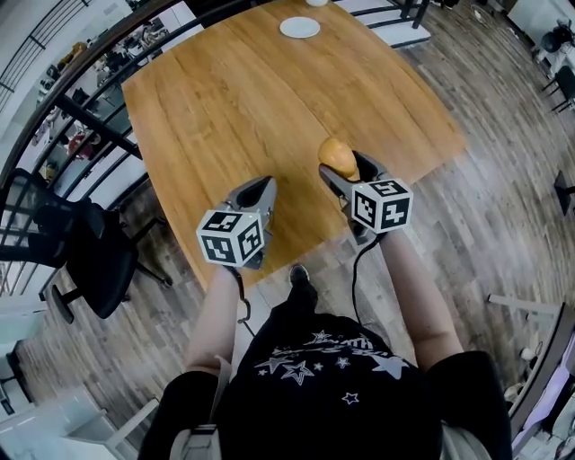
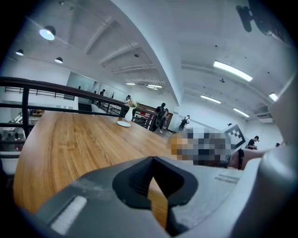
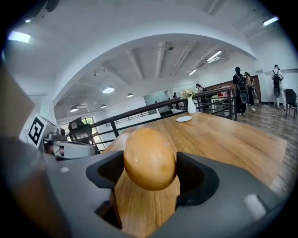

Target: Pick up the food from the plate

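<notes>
A smooth orange-brown bread roll (image 3: 149,159) is clamped between the jaws of my right gripper (image 3: 150,176), held above the near part of the wooden table (image 1: 269,99). In the head view the roll (image 1: 339,156) sticks out ahead of the right gripper (image 1: 346,172). My left gripper (image 1: 254,199) hangs beside it over the table's near edge, its jaws closed together with nothing between them (image 2: 151,186). A small white plate (image 1: 299,27) lies empty at the table's far end, seen also as the plate (image 3: 184,119) and the plate (image 2: 123,123).
A white vase (image 3: 191,106) with flowers stands beyond the plate. A black railing (image 1: 90,85) runs along the table's left side, with a black office chair (image 1: 76,243) below it. Wood floor lies to the right. People stand in the far background.
</notes>
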A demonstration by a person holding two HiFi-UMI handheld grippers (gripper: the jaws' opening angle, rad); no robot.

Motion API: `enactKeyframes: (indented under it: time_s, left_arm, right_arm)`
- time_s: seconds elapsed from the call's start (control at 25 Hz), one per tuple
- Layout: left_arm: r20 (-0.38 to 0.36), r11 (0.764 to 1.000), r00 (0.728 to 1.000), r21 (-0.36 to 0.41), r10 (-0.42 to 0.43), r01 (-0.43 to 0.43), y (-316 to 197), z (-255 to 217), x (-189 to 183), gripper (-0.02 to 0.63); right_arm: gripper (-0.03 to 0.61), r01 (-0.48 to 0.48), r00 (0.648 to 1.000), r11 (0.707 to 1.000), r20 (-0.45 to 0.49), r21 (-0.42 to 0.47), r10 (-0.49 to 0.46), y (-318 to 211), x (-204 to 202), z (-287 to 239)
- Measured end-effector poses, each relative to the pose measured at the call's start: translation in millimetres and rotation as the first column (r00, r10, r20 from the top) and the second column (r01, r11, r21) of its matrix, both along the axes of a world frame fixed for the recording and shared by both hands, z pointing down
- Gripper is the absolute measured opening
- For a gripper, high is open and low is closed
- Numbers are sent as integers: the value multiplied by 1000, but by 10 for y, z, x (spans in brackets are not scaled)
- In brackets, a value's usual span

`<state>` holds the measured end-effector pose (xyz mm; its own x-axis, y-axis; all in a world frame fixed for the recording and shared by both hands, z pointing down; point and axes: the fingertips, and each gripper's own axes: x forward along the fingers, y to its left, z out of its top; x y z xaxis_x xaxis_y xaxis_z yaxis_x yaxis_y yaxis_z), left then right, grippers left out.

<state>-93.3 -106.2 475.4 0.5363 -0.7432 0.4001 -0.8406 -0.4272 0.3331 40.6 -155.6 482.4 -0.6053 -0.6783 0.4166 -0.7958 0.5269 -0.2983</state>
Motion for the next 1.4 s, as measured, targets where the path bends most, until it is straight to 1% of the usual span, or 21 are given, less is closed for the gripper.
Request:
enactKeyframes:
  time_s: [0.12,0.32,0.56,0.92,1.16,1.4]
  left_arm:
    - [3,1000,1000,-5,-9,9,184,-17,62,-2]
    - [17,1000,1000,2,9,-9,622,-76,184,-2]
    - [7,1000,1000,8,8,-8,1101,-175,303,-2]
    - [19,999,999,34,27,-28,1812,-297,389,-2]
    - [17,999,1000,47,3,-4,2255,-402,345,-2]
    - [7,997,1000,76,-16,16,2566,-602,279,-2]
  right_arm:
    - [353,20,1000,1000,8,0,-20,197,14,13]
    - [353,26,1000,1000,16,9,-26,613,91,-35]
    - [353,46,999,999,3,19,-46,1116,211,-144]
    - [353,45,999,998,3,45,-45,1812,267,-286]
    - [353,65,998,996,2,59,-65,2239,249,-392]
    - [353,81,997,995,-5,65,-81,2502,192,-512]
